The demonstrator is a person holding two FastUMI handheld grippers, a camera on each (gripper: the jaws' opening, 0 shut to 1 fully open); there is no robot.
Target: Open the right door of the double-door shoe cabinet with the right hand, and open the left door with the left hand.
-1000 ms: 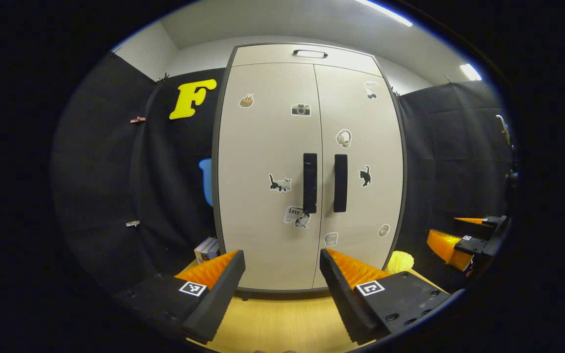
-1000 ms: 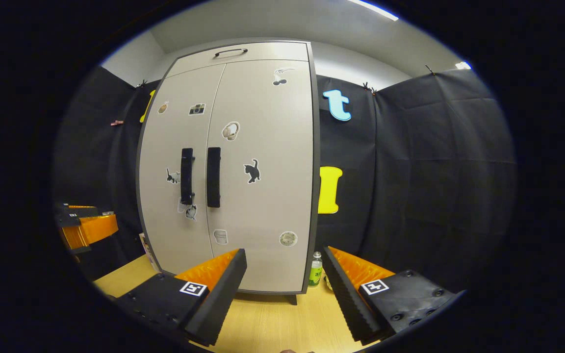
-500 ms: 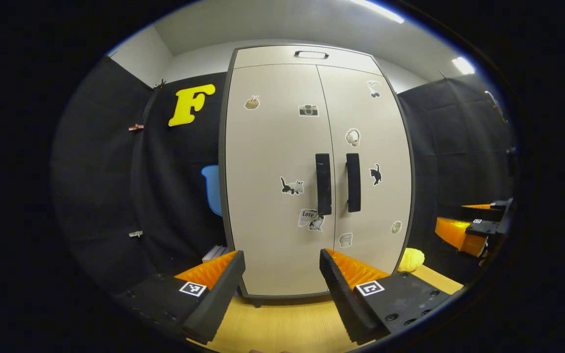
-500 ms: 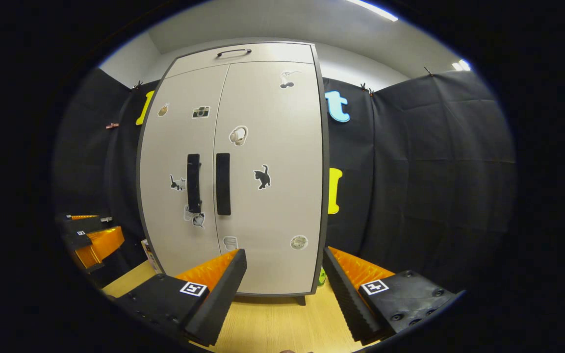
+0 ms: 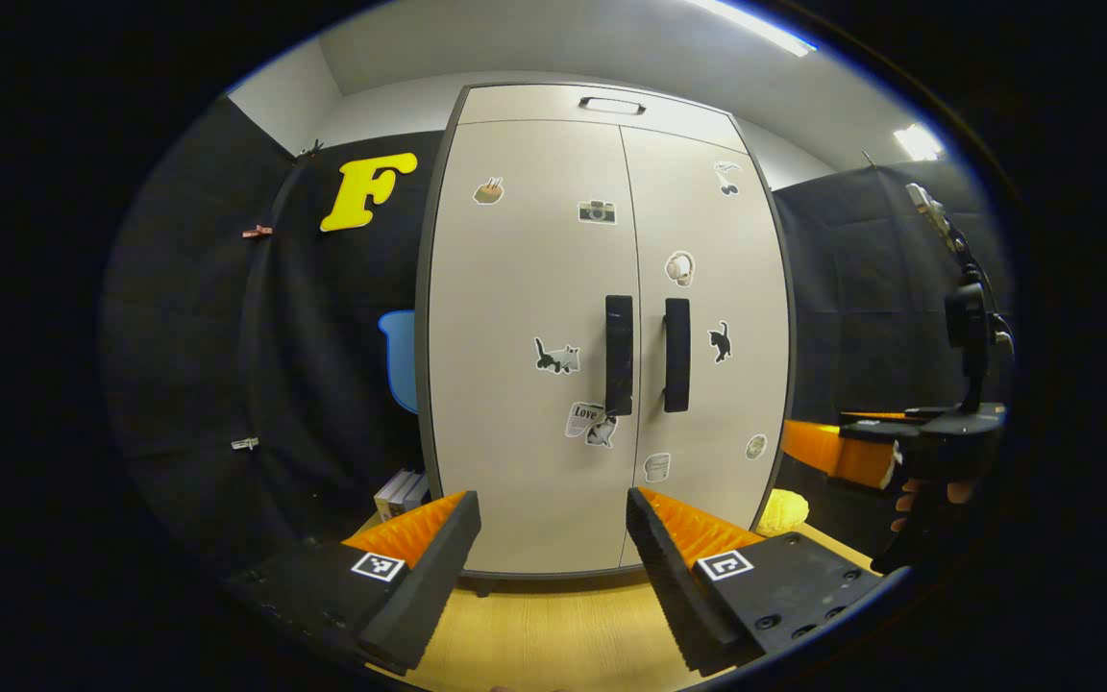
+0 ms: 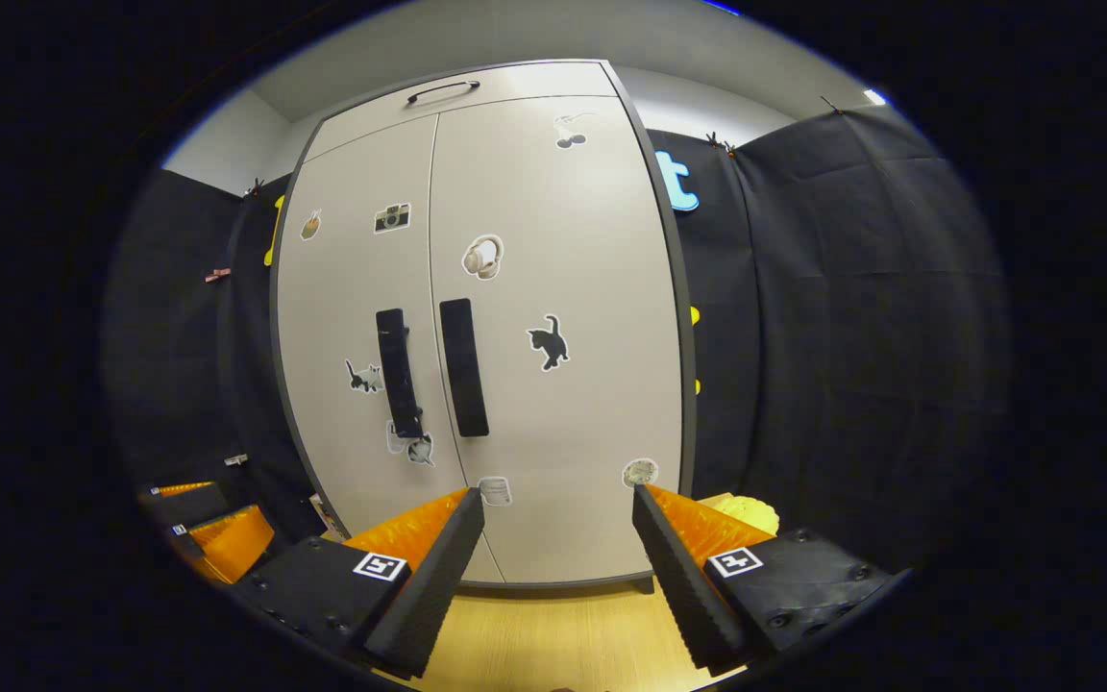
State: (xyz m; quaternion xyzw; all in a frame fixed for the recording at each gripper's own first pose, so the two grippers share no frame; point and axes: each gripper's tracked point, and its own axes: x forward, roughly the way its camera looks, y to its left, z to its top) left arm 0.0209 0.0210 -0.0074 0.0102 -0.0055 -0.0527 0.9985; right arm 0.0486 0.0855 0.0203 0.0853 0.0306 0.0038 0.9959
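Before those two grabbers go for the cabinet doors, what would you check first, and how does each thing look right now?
1. Both doors shut and flush, the right door and the left door: ok.
2. Right handle unobstructed: ok.
3. Left handle unobstructed: ok.
4. Right gripper has its jaws apart, wide enough for a handle: ok.
5. Left gripper has its jaws apart too: ok.
6. Right gripper lined up with its handle: not ok, the handle sits up and to the left of the jaws, and neither gripper touches the cabinet yet.
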